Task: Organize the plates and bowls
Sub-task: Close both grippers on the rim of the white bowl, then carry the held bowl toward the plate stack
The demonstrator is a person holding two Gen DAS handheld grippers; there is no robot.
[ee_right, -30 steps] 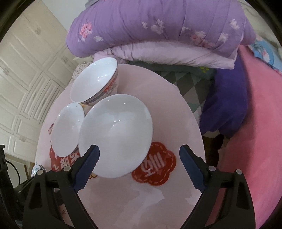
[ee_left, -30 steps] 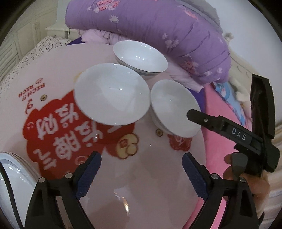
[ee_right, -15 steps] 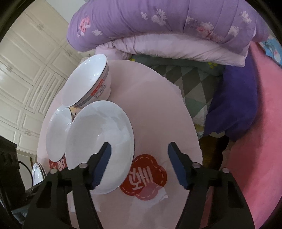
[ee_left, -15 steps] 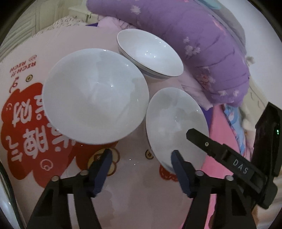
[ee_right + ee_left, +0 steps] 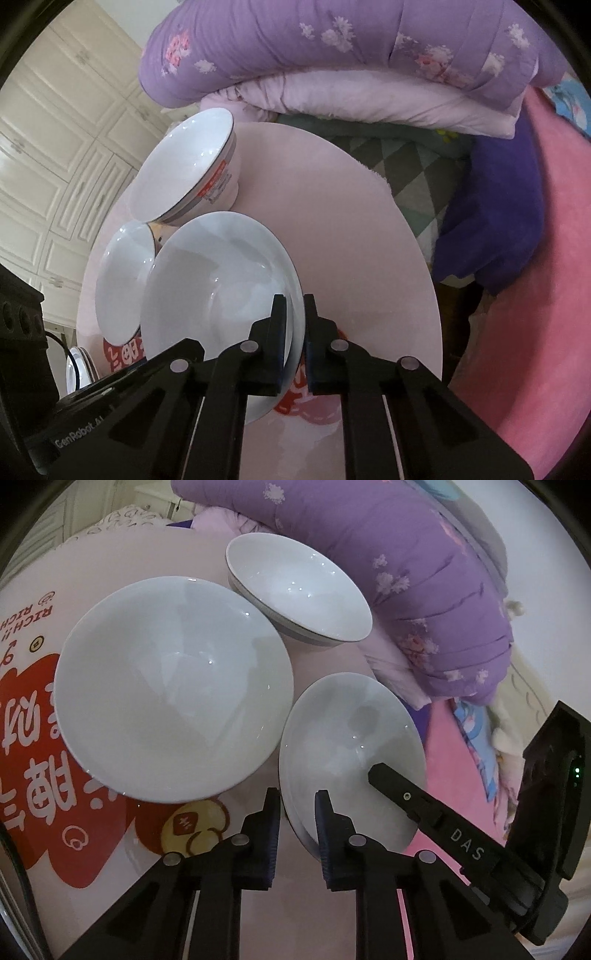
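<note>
Three white bowls stand on a round pink table (image 5: 110, 554): a large bowl (image 5: 173, 701), a grey-banded bowl (image 5: 295, 587) behind it, and a smaller bowl (image 5: 351, 738) to the right. My left gripper (image 5: 297, 794) has its jaws closing on the smaller bowl's near-left rim, with the pads against the wall. In the right wrist view that same bowl (image 5: 221, 295) is nearest, and my right gripper (image 5: 293, 297) has its jaws closing tight on the bowl's right rim. One of the right gripper's fingers (image 5: 406, 797) shows across the bowl's far side.
A stack of plates (image 5: 79, 369) sits at the table's far-left edge. Purple and pink folded quilts (image 5: 332, 55) lie just behind the table (image 5: 351, 221), a pink blanket (image 5: 535, 295) to its right. White cabinet doors (image 5: 55, 147) fill the left background.
Both grippers went from wide open to closed on the smaller bowl's rim. The left gripper came forward and down towards that bowl. The right gripper stayed nearly in place.
</note>
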